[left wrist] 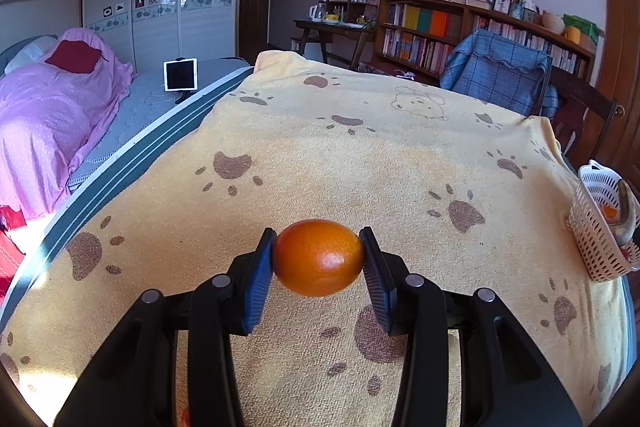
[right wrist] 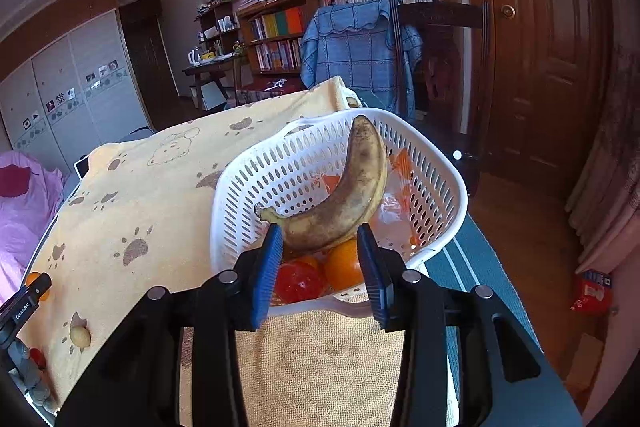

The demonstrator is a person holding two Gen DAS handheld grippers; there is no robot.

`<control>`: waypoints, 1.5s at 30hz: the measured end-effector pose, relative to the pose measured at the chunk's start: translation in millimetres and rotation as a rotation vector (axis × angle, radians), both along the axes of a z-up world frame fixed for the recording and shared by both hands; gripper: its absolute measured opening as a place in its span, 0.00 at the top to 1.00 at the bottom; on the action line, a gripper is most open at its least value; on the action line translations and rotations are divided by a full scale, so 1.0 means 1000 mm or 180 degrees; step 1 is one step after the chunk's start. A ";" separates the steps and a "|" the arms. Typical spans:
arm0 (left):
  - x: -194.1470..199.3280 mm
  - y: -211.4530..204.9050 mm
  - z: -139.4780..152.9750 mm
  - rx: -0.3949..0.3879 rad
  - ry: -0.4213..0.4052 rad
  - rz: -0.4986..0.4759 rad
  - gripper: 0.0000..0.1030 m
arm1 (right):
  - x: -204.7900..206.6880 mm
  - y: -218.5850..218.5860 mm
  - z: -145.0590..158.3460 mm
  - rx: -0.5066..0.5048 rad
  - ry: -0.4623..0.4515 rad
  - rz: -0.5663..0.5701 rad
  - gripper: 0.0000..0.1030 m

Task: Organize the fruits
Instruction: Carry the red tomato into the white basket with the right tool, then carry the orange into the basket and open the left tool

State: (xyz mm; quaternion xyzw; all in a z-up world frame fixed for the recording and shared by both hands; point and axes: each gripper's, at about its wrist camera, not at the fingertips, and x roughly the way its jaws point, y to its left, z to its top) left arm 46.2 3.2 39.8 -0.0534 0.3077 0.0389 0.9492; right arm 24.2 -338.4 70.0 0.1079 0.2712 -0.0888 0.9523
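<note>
Left wrist view: the left gripper (left wrist: 318,259) has its blue pads pressed against both sides of an orange (left wrist: 319,257), the jaws part-way open to the fruit's width and holding it. The gripper points forward and slightly down over the yellow paw-print towel (left wrist: 360,155), and the orange sits squarely between the fingertips, apparently lifted off the cloth. Far off to the right edge stands the white basket (left wrist: 592,247), with the tip of a banana (left wrist: 628,215) showing above its rim.

Right wrist view: the right gripper (right wrist: 318,263) grips the banana (right wrist: 348,191) near its stem end, the pads closed onto the fruit's lower curve. The banana arcs upward and away from the jaws, its spotted body held over the open white basket (right wrist: 248,187). This gripper tilts downward toward the basket's near rim. Inside the basket, just beyond the pads, lie a red fruit (right wrist: 298,281) and an orange fruit (right wrist: 344,267), with crinkled clear wrapping (right wrist: 394,211) further back. At the left edge the other gripper appears with its orange (right wrist: 34,281), and a small pale fruit (right wrist: 80,335) rests on the towel (right wrist: 160,195) nearby.
</note>
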 end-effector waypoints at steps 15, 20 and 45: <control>-0.008 -0.024 0.021 -0.0068 -0.0045 -0.0335 0.59 | -0.020 0.006 0.004 -0.0325 -0.0387 -0.0277 0.54; -0.007 -0.053 0.029 -0.0126 -0.0015 -0.0623 0.59 | -0.026 0.003 0.006 -0.0321 -0.0496 -0.0378 0.54; 0.036 -0.213 0.045 -0.0379 0.0091 -0.1930 0.58 | -0.036 -0.014 -0.008 -0.0121 -0.0522 -0.0764 0.44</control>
